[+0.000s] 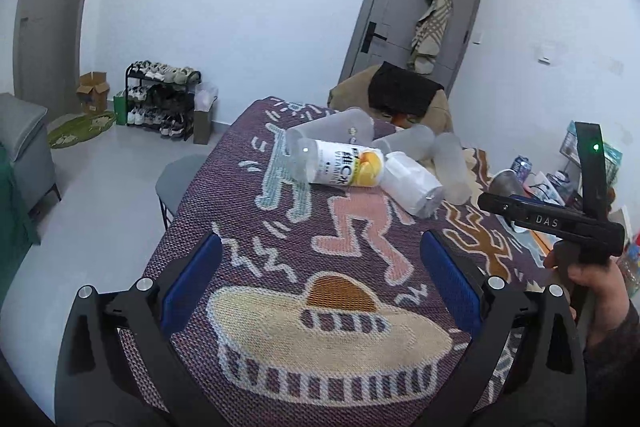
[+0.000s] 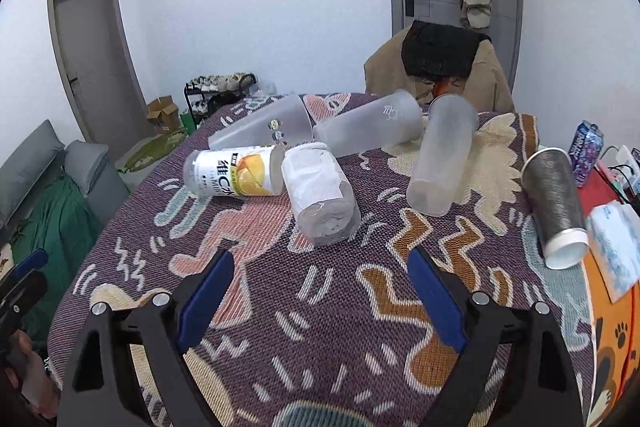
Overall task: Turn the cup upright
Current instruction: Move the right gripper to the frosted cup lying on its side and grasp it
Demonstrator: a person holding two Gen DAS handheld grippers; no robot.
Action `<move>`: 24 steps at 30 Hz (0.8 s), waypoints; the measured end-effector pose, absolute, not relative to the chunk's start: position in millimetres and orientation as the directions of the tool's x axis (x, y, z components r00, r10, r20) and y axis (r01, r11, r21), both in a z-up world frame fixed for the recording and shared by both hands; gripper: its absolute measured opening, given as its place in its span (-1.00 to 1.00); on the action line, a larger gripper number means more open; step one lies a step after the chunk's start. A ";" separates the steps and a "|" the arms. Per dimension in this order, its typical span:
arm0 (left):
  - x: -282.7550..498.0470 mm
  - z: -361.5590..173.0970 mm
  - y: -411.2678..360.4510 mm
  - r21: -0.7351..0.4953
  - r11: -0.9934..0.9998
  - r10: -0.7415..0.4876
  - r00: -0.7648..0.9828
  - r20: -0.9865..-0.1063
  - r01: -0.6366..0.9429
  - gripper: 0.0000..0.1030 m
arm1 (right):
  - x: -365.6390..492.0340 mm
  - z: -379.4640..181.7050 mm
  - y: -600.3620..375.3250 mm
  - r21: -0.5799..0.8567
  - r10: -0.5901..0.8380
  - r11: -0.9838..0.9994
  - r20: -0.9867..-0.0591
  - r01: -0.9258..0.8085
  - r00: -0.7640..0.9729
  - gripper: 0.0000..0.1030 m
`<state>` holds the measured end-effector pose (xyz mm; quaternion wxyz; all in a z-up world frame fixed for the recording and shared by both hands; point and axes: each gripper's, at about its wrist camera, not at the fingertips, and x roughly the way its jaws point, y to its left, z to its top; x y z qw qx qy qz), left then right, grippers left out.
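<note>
A desk (image 2: 320,307) draped in a purple woven cloth with cartoon figures is seen in a white-walled room with grey doors. Frosted plastic cups (image 2: 440,155) and an orange-labelled cup (image 2: 236,171) are scattered on their sides mid-desk. Left tongs (image 1: 320,275) and right tongs (image 2: 320,291) are held released, empty.

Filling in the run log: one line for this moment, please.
stage: before grasp | left tongs: open | right tongs: open | cups: lying on blanket, none upright
</note>
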<state>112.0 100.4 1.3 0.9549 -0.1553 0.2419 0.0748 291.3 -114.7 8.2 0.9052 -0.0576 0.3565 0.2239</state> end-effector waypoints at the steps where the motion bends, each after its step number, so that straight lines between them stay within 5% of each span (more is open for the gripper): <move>1: 115.0 -0.9 104.0 -0.267 0.937 0.070 0.869 -0.490 -0.226 0.90 | 297.1 5.1 -113.4 0.058 0.363 0.893 -0.679 -0.447 0.638 0.64; 20: 138.7 -38.0 142.1 -0.327 0.901 0.059 0.828 -0.558 -0.285 0.90 | 388.7 -51.1 -55.7 0.003 0.303 0.879 -0.777 -0.477 0.552 0.61; 21: 139.5 -38.9 142.0 -0.329 0.901 0.055 0.826 -0.561 -0.283 0.90 | 391.7 -53.2 -53.5 -0.008 0.296 0.876 -0.781 -0.482 0.551 0.57; 22: 140.2 -39.2 141.6 -0.330 0.901 0.051 0.825 -0.563 -0.281 0.90 | 395.4 -55.7 -51.2 -0.007 0.297 0.873 -0.786 -0.488 0.543 0.25; 24: 139.2 -37.6 140.0 -0.325 0.905 0.049 0.826 -0.561 -0.275 0.90 | 399.8 -57.7 -53.1 0.011 0.301 0.874 -0.797 -0.485 0.524 0.23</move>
